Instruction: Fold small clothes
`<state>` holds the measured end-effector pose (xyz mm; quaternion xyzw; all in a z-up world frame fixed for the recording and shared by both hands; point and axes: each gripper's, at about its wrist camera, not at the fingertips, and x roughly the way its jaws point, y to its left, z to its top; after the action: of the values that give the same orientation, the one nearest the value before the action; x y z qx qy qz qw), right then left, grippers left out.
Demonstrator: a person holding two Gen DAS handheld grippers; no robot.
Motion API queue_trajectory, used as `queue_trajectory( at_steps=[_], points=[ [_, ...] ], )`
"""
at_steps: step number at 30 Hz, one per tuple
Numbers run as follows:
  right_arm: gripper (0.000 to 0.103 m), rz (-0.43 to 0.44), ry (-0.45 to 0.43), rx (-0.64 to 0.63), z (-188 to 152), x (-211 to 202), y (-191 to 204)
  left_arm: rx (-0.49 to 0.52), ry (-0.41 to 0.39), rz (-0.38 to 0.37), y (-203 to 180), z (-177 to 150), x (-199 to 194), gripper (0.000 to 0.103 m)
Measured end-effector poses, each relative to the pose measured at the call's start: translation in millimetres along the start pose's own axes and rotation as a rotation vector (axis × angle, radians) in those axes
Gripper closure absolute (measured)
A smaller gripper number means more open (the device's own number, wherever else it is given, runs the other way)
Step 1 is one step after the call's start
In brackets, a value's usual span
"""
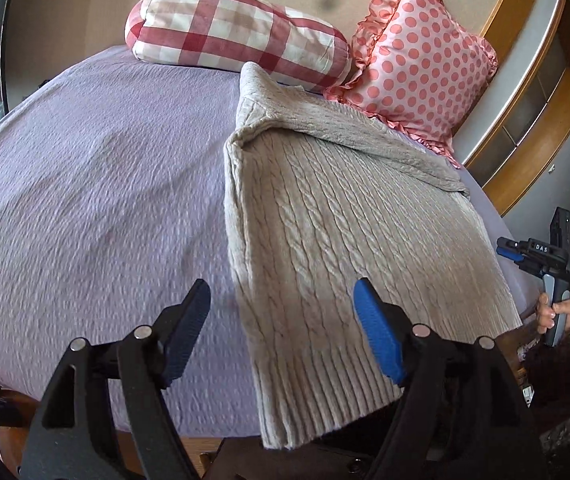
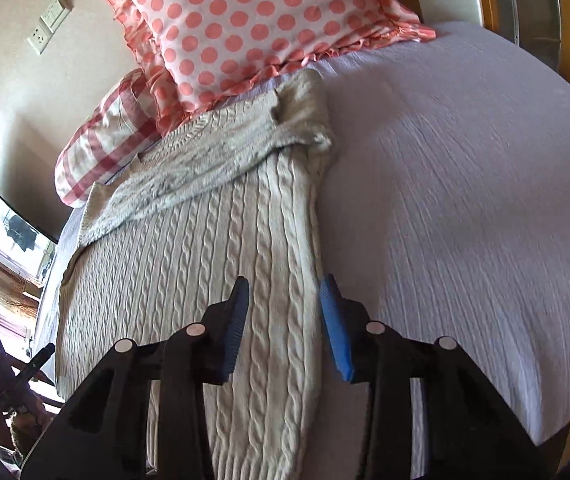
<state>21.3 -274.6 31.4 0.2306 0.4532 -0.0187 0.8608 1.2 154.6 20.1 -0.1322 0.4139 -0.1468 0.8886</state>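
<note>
Your cable-knit sweater (image 1: 349,248) lies flat on the lavender bedspread (image 1: 97,208), hem hanging slightly over the near edge of the bed, both sides turned in so it forms a long panel, with one fuzzy sleeve (image 1: 349,132) laid diagonally across the top. Your left claw (image 1: 281,332) is released, holding nothing, its fingers spread over the sweater's left edge near the hem. Your right claw (image 2: 285,320) is also released, parted a little less, straddling the folded right edge without gripping it.

What could go wrong, as I judge it: the knit is thick and doubled, so you may pinch only the top layer and peel the side fold open when you lift. The loose sleeve may slide off once the hem end rises. If your two claws lift unevenly, the panel will skew. The hem overhanging the bed could also drag the sweater toward you.

The left view alone shows your right hand (image 1: 549,312) on its handle, off the bed's right side, and most of the gingham pillow (image 1: 237,28). The right view alone shows the wall sockets (image 2: 49,24) and the bare bedspread right of the sweater; the polka-dot pillow (image 2: 253,20) shows in both
</note>
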Motion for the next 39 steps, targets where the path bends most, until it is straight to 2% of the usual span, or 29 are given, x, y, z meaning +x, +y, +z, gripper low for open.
queue_trajectory(
  at_steps=[4,5,6,8,9,10,11,13,17,19,22,24,26,28,32,34,37,39],
  points=[
    [0.070,0.045,-0.008,-0.012,-42.6,-15.8,-1.2,0.014,-0.014,0.010,-9.0,-20.4,-8.2,0.037],
    [0.071,0.076,-0.002,-0.015,-51.2,-18.6,0.0,0.015,-0.015,0.007,-11.2,-24.7,-10.2,0.042],
    [0.076,0.115,0.008,-0.017,-59.9,-19.9,1.2,0.014,-0.018,0.004,-12.6,-28.5,-12.2,0.044],
    [0.084,0.173,0.019,-0.036,-75.2,-21.8,5.9,0.013,-0.022,0.012,-16.3,-35.9,-15.4,0.056],
    [0.091,0.193,0.030,-0.050,-81.2,-21.8,8.8,0.016,-0.024,0.023,-18.6,-39.2,-16.5,0.060],
    [0.093,0.202,0.022,-0.062,-85.9,-23.4,10.9,0.017,-0.024,0.032,-19.9,-41.6,-17.1,0.068],
    [0.093,0.211,0.015,-0.070,-88.0,-24.4,12.3,0.012,-0.021,0.034,-19.9,-43.5,-17.3,0.078],
    [0.094,0.255,-0.021,-0.057,-84.8,-28.8,12.5,-0.014,-0.014,0.021,-16.7,-46.0,-16.7,0.091],
    [0.094,0.373,-0.164,-0.030,-55.5,-51.2,15.6,-0.034,-0.043,-0.027,-12.4,-35.3,-18.8,0.094],
    [0.095,0.417,-0.242,-0.031,-32.7,-62.2,21.5,-0.044,-0.075,-0.075,-9.8,-14.5,-20.7,0.094],
    [0.095,0.484,-0.339,-0.015,14.8,-66.4,31.0,-0.068,-0.143,-0.121,-5.3,35.1,-19.5,0.095],
    [0.095,0.501,-0.387,0.011,50.5,-58.8,33.9,-0.071,-0.186,-0.122,-3.4,78.4,-9.7,0.095],
    [0.095,0.501,-0.392,0.062,89.9,-37.5,33.4,-0.083,-0.207,-0.096,0.0,125.0,10.5,0.096],
    [0.095,0.469,-0.366,0.133,130.3,-2.4,30.3,-0.117,-0.195,-0.072,6.9,169.8,41.3,0.096],
    [0.095,0.350,-0.288,0.280,181.4,77.5,17.5,-0.159,-0.142,0.025,25.7,236.9,111.1,0.096],
    [0.095,0.314,-0.258,0.325,197.1,109.4,12.3,-0.189,-0.102,0.058,32.7,256.7,143.3,0.097],
    [0.095,0.291,-0.264,0.334,213.2,130.9,13.3,-0.213,-0.096,0.077,39.8,274.1,170.6,0.097],
    [0.095,0.217,-0.277,0.338,222.3,139.1,15.4,-0.213,-0.098,0.100,43.4,281.4,183.8,0.097]
  ],
)
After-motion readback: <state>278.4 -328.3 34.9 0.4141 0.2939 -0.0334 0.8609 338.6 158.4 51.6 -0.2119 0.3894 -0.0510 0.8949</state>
